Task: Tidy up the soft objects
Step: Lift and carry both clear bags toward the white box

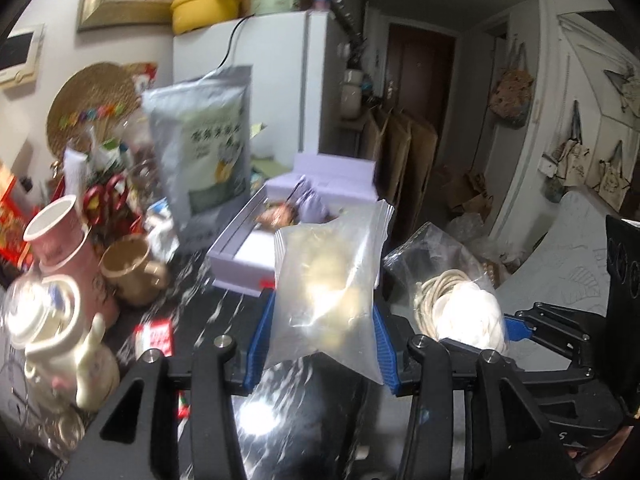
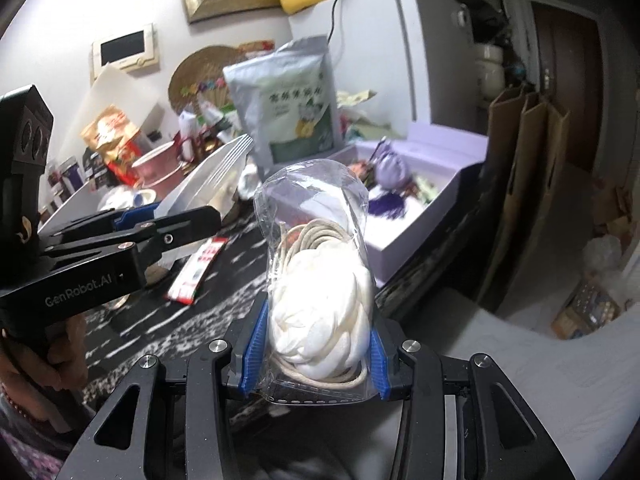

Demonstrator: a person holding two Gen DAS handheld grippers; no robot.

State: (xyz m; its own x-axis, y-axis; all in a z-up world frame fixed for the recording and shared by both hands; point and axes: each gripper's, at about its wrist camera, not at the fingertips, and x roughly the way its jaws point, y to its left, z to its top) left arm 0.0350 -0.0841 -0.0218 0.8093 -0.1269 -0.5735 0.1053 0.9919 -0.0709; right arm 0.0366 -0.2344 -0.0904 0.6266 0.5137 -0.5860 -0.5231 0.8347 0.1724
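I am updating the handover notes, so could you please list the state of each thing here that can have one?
Left gripper: jaws shut on the yellowish packet, lifted.
Right gripper: jaws shut on the cord bag, lifted.
Lilac box: open, items inside.
Silver pouch: standing upright.
Pink cup: upright.

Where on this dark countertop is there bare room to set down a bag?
Free: the dark countertop between the red-and-white packet and the lavender box. Crowded: the far left, with mugs, teapot and snack packs; the box already holds items.
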